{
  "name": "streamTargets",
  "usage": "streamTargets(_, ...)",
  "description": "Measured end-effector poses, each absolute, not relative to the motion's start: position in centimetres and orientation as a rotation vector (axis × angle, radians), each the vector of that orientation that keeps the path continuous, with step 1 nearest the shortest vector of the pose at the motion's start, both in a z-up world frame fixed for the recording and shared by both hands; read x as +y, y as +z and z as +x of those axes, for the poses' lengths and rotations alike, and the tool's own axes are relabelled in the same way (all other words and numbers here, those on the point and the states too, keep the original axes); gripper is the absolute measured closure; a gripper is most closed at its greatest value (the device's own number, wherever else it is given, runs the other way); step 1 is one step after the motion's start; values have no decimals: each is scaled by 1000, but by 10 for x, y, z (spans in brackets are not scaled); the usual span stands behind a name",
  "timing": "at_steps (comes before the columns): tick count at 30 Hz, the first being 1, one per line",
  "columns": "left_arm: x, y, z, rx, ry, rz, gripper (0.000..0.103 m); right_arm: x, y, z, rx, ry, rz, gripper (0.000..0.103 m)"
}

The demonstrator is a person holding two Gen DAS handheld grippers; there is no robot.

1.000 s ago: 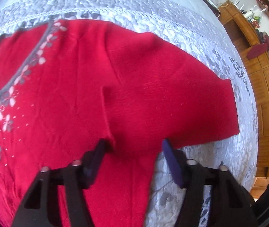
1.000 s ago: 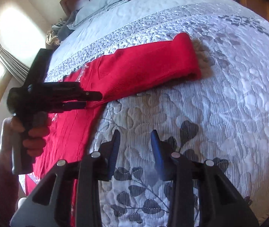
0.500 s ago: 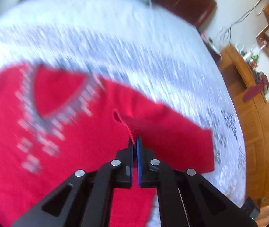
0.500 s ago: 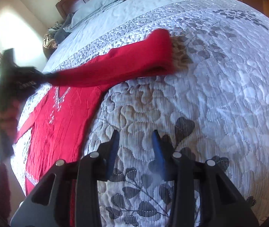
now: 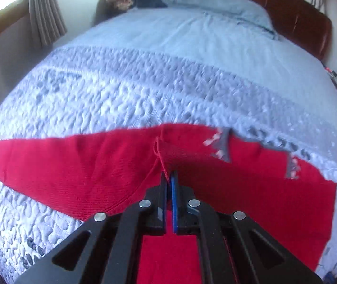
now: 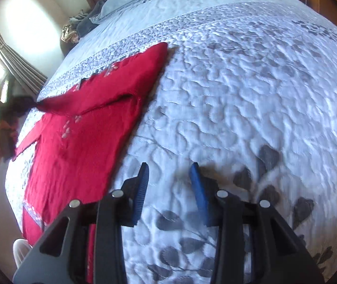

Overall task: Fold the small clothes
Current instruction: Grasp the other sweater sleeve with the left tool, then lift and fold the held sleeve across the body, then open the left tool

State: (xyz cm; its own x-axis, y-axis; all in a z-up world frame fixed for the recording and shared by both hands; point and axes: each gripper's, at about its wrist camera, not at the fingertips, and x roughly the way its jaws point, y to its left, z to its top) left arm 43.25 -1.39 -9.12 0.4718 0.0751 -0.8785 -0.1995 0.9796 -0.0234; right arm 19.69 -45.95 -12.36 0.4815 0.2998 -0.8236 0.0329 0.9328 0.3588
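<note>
Left tongs (image 5: 168, 177) are pinching the red sweater (image 6: 85, 127)'s sleeve edge, folding it across the body at frame left on the bed (image 6: 239, 82). Right tongs (image 6: 169, 172) are hovering wide, empty. Next probably: laying the sleeve flat.

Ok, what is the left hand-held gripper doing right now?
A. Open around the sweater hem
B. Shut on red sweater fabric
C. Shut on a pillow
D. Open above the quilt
B: the left hand-held gripper is shut on a raised pinch of the red sweater.
</note>
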Motion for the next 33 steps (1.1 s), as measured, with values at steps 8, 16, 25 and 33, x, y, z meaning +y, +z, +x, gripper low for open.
streamTargets(8,-16,-135,425,1118,165,-98,100,-438,-131,299,1181,243,509,61)
streamTargets(16,-8,-149,431,1137,159,-85,97,-429,-155,348,1300,194,523,94)
streamTargets(25,-9,-156,429,1125,151,-36,91,-420,-158,343,1334,114,393,93)
streamTargets(33,84,-119,378,1112,189,-152,63,-381,-108,294,1266,67,134,74)
